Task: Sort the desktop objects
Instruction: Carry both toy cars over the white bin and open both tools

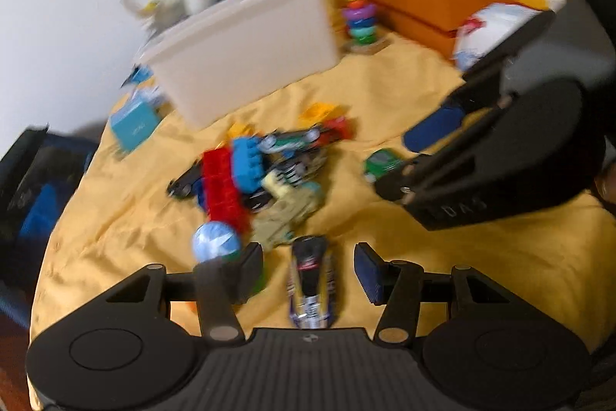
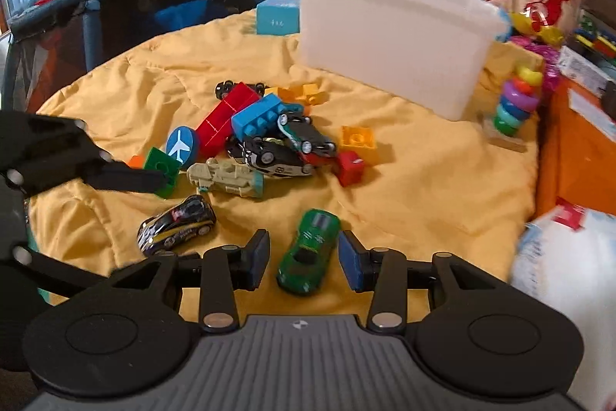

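The left gripper (image 1: 308, 272) hung over the yellow cloth (image 1: 404, 95) with its fingers (image 1: 252, 264) spread wide and clear of the black toy car (image 1: 311, 282) lying between them; neither pad touched the car, so nothing was held; the car's long axis ran straight away from the camera, parallel to the fingers, which meant the pads faced its two flanks and a plain closing would likely have caught it across its narrow width. The right gripper (image 2: 303, 259) stood in much the same way over the green toy car (image 2: 308, 253); its fingers (image 2: 258, 257) were parted and empty, a gap showing on each side of the car; that car lay slightly skewed, nose toward the camera and to the left, tail up and to the right, so a small roll of the wrist seemed called for before closing. Each car lay nearer to its own gripper than to the other one; the black toy car (image 2: 177, 224) sat well left of the right fingers. Beyond both, the heap of blocks and cars (image 2: 265, 133) lay between the grippers and the white bin (image 2: 392, 37), which stood at the far side of the cloth, presumably a destination.
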`<state>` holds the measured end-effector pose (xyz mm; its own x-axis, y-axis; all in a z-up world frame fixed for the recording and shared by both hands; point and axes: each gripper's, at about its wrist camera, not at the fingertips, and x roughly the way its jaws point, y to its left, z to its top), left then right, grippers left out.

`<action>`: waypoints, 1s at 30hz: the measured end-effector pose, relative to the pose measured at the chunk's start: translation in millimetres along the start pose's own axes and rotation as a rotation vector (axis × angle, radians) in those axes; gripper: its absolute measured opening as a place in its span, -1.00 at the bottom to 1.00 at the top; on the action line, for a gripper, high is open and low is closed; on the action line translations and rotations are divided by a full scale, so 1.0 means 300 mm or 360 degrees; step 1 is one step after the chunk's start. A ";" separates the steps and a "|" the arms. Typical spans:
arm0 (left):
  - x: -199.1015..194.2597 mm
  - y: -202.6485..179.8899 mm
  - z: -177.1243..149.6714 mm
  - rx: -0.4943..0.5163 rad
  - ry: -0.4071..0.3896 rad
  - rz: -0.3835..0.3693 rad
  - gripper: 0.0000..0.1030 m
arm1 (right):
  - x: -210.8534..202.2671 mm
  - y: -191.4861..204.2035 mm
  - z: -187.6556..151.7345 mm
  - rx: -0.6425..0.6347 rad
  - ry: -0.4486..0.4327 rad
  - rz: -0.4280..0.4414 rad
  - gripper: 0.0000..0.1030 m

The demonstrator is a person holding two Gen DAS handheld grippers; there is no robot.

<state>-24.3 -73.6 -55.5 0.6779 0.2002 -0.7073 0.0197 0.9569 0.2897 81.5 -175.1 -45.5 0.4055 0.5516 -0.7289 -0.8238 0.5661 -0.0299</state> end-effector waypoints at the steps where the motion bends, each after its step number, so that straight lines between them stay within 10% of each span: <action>1: 0.013 0.009 -0.004 -0.0011 0.0021 -0.0027 0.00 | 0.014 0.004 -0.002 -0.0001 0.0008 -0.0010 -0.15; 4: 0.063 0.004 -0.020 0.0002 0.0117 -0.0112 -0.31 | 0.051 0.003 -0.017 0.0003 0.0047 -0.0057 -0.15; 14: 0.066 0.050 -0.030 -0.0239 0.0068 -0.0190 -0.36 | 0.066 0.002 -0.034 -0.0125 0.0097 0.0031 -0.34; 30: -0.028 0.326 0.348 -0.0118 -0.0498 -0.0386 -0.36 | -0.069 -0.029 0.250 -0.0045 -0.0131 -0.0209 -0.36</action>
<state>48.7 -3.7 46.1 0.8513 -0.0962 -0.5158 0.1615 0.9834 0.0832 110.0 -145.6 21.2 0.5407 0.5227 -0.6591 -0.7719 0.6197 -0.1417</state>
